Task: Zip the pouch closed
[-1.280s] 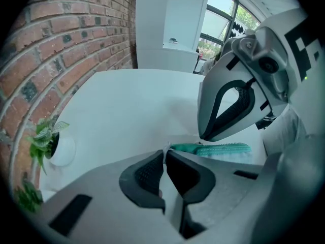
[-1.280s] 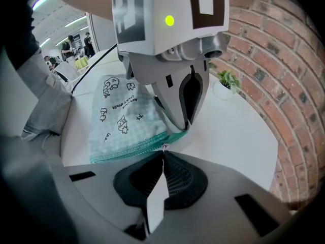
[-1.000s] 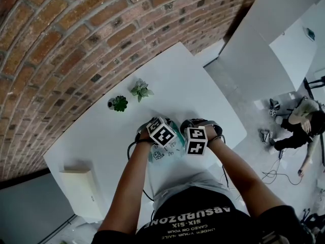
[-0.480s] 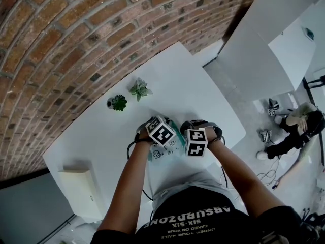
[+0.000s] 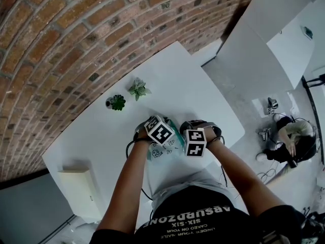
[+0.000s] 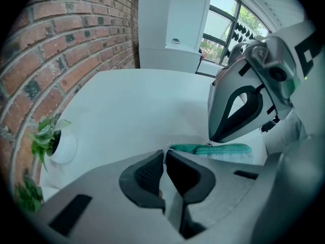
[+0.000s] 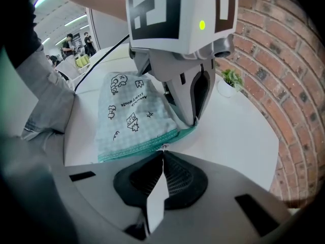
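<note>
Pouch [image 7: 133,111] lies flat on the table [image 5: 177,80]. Left gripper [image 6: 165,153] is pinched tight on the pouch's corner. Right gripper [image 7: 162,154] looks clamped on the zipper pull [image 7: 162,147] just beside it, and the green zipper edge [image 7: 132,151] runs on past.

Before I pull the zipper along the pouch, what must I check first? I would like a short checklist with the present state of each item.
1. Left gripper jaws closed on the pouch end: ok.
2. Right gripper jaws closed on the small zipper pull: ok, as far as it shows.
3. Pouch rests on the white table: ok.
4. Teal zipper edge free of snags: cannot tell.
5. Potted plants apart from the pouch: ok.
6. How far the zipper is closed: cannot tell.
</note>
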`<state>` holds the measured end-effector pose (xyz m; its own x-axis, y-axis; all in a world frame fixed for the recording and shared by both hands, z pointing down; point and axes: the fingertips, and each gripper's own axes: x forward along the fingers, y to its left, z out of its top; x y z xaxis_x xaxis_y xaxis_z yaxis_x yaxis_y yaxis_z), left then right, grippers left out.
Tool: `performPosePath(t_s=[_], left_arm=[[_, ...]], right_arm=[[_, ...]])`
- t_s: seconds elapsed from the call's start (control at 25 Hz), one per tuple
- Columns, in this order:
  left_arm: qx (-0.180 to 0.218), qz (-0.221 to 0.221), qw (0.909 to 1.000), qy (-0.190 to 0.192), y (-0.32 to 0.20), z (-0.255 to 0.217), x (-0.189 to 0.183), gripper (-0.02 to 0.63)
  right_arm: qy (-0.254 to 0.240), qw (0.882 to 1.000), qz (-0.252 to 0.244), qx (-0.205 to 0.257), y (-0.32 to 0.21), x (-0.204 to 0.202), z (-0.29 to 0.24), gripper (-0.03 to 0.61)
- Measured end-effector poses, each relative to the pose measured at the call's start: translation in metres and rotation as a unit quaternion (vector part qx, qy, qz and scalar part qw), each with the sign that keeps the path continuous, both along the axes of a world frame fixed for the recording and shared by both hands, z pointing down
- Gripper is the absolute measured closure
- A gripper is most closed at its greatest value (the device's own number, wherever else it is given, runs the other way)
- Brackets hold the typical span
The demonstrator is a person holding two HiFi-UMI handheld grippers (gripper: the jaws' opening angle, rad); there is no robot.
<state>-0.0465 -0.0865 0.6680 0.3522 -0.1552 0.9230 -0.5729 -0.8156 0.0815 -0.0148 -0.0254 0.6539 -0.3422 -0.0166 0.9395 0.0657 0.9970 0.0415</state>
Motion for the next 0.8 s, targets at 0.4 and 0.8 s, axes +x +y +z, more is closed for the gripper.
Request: performPosePath(t_s=[0.4, 0.8], left_arm=[[0.004, 0.001, 1.0, -0.005, -0.0001, 0.0002, -0.0005, 0.589], [0.004, -0.002, 1.0, -0.005, 0.0002, -0.0001, -0.0001, 0.589]], right_arm=[[0.004, 1.0, 0.0, -0.011, 0.004, 0.0006, -0.0002, 0.577], [0.006, 1.0, 0.006, -0.016, 0.0095, 0.0044, -0.0007, 0.577]])
